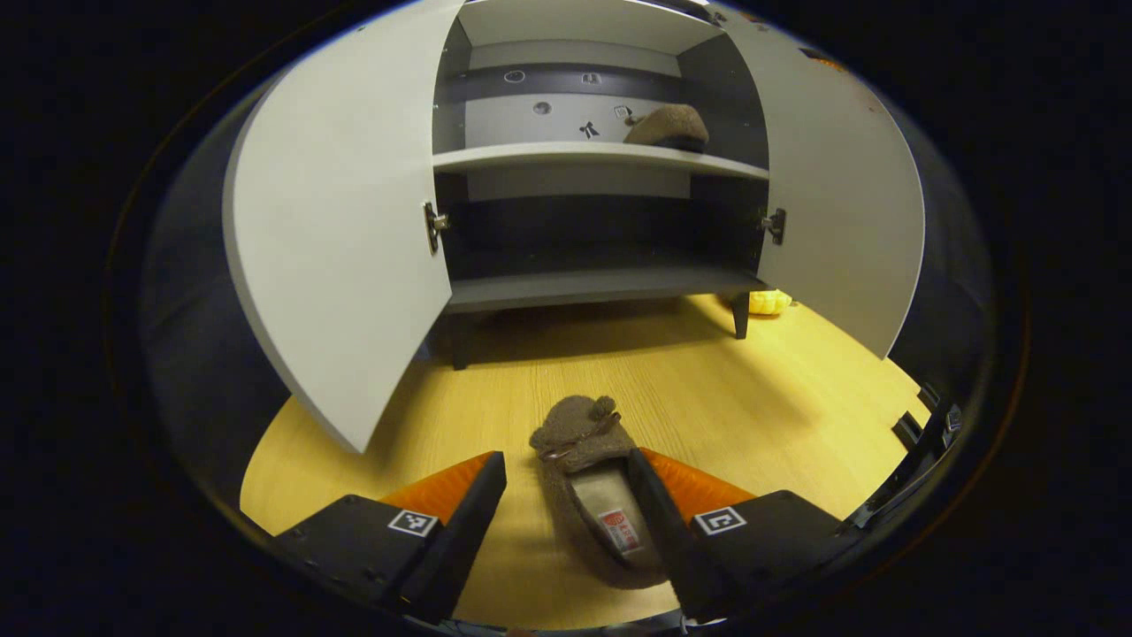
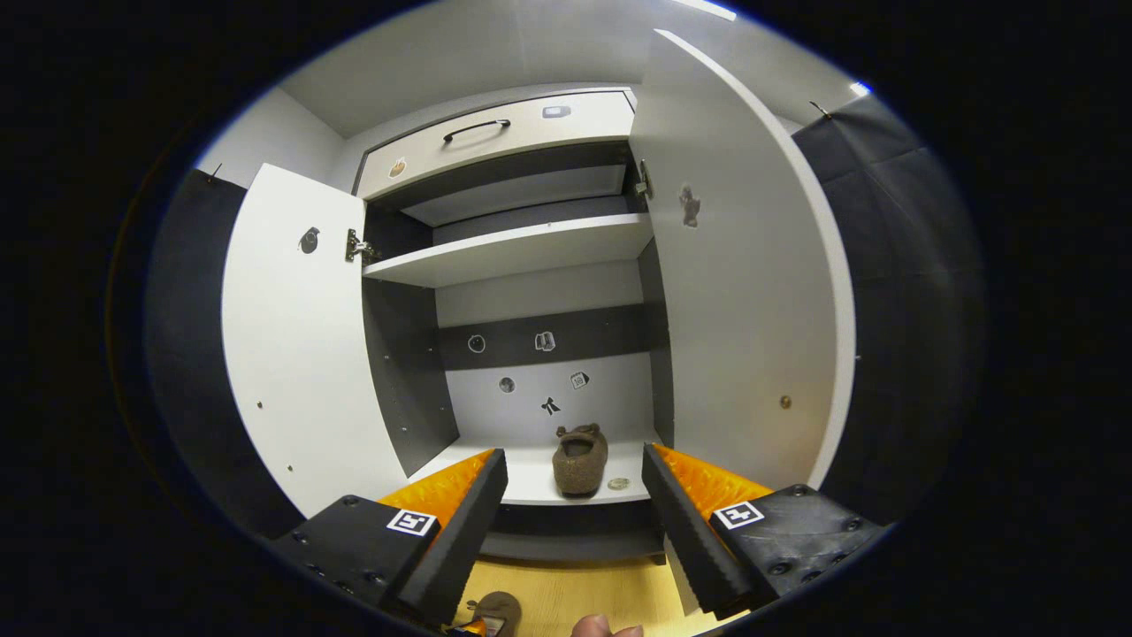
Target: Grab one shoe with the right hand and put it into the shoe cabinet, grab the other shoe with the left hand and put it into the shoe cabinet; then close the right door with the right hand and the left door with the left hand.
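Observation:
A brown fuzzy shoe lies on the wooden floor, toe toward the shoe cabinet. My left gripper is open around it, the right finger touching the shoe's side and the left finger apart from it. The other brown shoe rests on the cabinet's middle shelf, at the right side. In the right gripper view that shoe sits on the shelf ahead of my open right gripper, which holds nothing. The left door and the right door stand wide open.
A small yellow object lies on the floor by the cabinet's right leg. A drawer with a dark handle tops the cabinet. A fingertip and the floor shoe show at the bottom of the right gripper view.

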`<state>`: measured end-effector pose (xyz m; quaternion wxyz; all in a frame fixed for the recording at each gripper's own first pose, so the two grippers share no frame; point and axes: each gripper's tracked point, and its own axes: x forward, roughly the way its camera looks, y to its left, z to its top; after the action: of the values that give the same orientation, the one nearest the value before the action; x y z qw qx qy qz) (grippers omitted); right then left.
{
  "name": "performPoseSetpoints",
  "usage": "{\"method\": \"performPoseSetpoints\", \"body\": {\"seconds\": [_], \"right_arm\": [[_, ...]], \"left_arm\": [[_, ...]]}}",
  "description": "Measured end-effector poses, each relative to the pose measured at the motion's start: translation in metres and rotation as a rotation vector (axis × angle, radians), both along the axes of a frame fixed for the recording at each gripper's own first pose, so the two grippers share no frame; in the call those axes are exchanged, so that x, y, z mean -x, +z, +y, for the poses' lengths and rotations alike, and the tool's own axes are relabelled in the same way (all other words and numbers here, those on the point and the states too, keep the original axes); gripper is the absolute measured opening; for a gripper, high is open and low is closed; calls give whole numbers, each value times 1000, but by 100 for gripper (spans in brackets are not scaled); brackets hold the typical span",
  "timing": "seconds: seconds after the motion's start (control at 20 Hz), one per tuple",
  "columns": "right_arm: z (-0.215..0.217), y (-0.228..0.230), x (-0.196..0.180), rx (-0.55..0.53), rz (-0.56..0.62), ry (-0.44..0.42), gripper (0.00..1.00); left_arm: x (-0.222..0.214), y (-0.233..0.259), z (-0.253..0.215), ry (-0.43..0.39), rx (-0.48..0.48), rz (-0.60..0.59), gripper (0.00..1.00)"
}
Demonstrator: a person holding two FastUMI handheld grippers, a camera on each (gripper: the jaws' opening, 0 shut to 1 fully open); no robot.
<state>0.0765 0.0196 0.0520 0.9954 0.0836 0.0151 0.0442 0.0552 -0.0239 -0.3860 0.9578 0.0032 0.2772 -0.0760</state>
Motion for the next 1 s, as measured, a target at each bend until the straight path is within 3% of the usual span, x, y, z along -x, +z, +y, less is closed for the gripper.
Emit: {"method": "performPoseSetpoints", "body": {"seconds": [0.15, 0.4, 0.5, 0.55, 0.75, 1.0], "right_arm": [[-13, -1, 14, 7, 7, -7, 98], [-37, -7, 27, 55, 0, -44, 100], [-45, -17, 33, 80, 18, -53, 98], [-48, -21, 36, 91, 28, -54, 98], [-57, -27, 44, 103, 39, -55, 98], [-60, -37, 49, 74, 61, -41, 98]], "left_arm": [[-9, -36, 0, -1, -16, 62, 68], [-34, -58, -1, 4, -40, 53, 59], [-44, -61, 2, 20, -80, 42, 47], [-48, -62, 4, 31, -102, 39, 34], [-53, -62, 3, 47, -161, 46, 10], [-46, -36, -2, 42, -143, 66, 8]]}}
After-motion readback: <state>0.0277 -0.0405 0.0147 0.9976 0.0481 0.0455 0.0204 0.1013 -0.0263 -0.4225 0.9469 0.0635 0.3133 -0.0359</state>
